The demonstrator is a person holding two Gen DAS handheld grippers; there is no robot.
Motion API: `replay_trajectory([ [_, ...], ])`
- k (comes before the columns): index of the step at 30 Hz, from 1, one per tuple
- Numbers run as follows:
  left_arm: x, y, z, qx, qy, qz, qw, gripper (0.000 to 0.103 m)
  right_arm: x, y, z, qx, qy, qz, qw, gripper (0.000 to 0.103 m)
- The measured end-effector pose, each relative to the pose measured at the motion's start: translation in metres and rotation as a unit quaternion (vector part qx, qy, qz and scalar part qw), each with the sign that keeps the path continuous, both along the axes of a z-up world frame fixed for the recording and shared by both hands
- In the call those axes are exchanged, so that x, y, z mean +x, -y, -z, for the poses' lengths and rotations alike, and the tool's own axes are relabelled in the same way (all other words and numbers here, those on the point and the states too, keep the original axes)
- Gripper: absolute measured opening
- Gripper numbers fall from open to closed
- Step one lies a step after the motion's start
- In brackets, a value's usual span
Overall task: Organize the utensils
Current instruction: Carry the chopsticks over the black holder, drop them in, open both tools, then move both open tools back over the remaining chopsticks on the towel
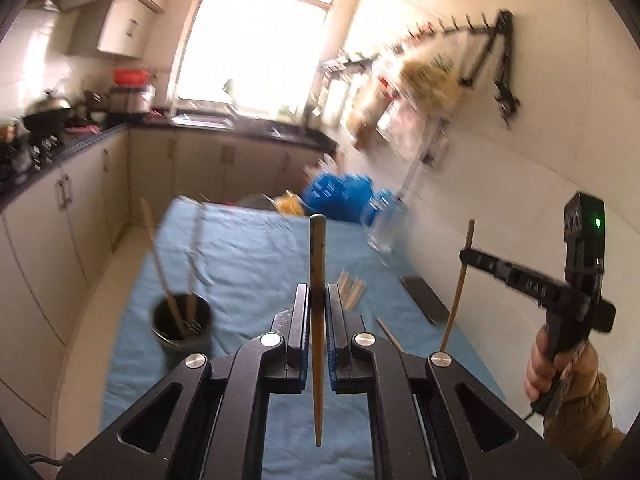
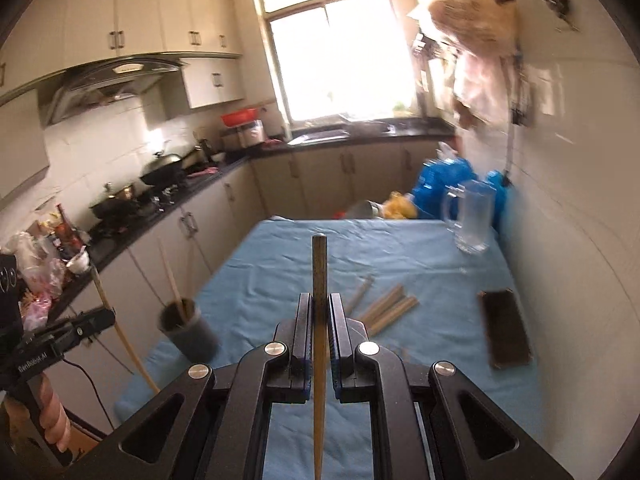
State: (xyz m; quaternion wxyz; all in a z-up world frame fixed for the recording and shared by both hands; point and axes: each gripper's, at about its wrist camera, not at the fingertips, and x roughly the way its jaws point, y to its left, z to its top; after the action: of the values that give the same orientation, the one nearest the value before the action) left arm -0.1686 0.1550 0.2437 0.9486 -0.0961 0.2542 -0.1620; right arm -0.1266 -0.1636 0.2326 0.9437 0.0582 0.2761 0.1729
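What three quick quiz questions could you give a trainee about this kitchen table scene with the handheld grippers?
1. True or false: the left gripper and the right gripper are each clamped on a single wooden chopstick, the left chopstick and the right chopstick.
2. Which container already holds chopsticks: (a) the dark cup, (b) the glass mug, (c) the dark flat case?
3. What lies on the blue tablecloth between the cup and the case?

Key: 1 true. 2 a. 3 the loose chopsticks, lying in a small pile.
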Motion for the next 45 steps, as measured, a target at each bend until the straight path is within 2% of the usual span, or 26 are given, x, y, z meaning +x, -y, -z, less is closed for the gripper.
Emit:
replay_trajectory([
  [8,0.026,-0.055,-0.021,0.016,0.021,-0.076,0.9967,0.007,0.040,-0.085,-0.017,0.049,0.030,-0.055,0.997,0.008],
  [15,0.057,-0.090,-0.035,0.005,0.035,-0.106,0.9937,0.007,0.075,-0.153,-0.040,0.099,0.074,-0.071,0.990,0.008],
  [20,0.088,-0.106,-0.027,0.011,0.029,-0.121,0.9921,0.007,0.106,-0.194,-0.035,0.104,0.077,-0.068,0.989,0.008],
  [23,0.109,-0.104,-0.011,0.029,0.015,-0.125,0.9916,0.007,0.123,-0.210,-0.021,0.100,0.065,-0.066,0.991,0.008],
  [29,0.135,-0.099,0.029,0.029,-0.044,-0.108,0.9927,0.007,0.155,-0.228,0.030,0.068,-0.007,-0.070,0.995,0.008],
  [33,0.138,-0.099,0.041,0.027,-0.059,-0.113,0.9915,0.007,0.165,-0.228,0.060,0.060,-0.047,-0.073,0.994,0.008],
  [36,0.135,-0.100,0.042,0.021,-0.062,-0.116,0.9911,0.007,0.169,-0.223,0.069,0.075,-0.066,-0.074,0.992,0.009],
  [37,0.133,-0.100,0.042,0.018,-0.062,-0.115,0.9912,0.008,0.169,-0.221,0.071,0.081,-0.070,-0.074,0.991,0.013],
  [38,0.131,-0.101,0.042,0.017,-0.063,-0.115,0.9912,0.008,0.170,-0.221,0.072,0.085,-0.073,-0.074,0.991,0.023],
  [39,0.127,-0.101,0.041,0.017,-0.062,-0.116,0.9912,0.013,0.170,-0.219,0.072,0.088,-0.075,-0.072,0.991,0.031],
  [40,0.124,-0.101,0.040,0.020,-0.061,-0.116,0.9912,0.021,0.170,-0.217,0.071,0.091,-0.074,-0.071,0.991,0.044],
  [41,0.119,-0.101,0.039,0.021,-0.058,-0.118,0.9911,0.026,0.169,-0.214,0.069,0.094,-0.071,-0.068,0.991,0.050],
  [42,0.114,-0.100,0.037,0.025,-0.053,-0.121,0.9909,0.033,0.167,-0.209,0.067,0.096,-0.066,-0.064,0.991,0.051],
  [45,0.096,-0.095,0.029,0.042,-0.029,-0.136,0.9893,0.041,0.161,-0.196,0.062,0.100,-0.061,-0.059,0.991,0.051],
])
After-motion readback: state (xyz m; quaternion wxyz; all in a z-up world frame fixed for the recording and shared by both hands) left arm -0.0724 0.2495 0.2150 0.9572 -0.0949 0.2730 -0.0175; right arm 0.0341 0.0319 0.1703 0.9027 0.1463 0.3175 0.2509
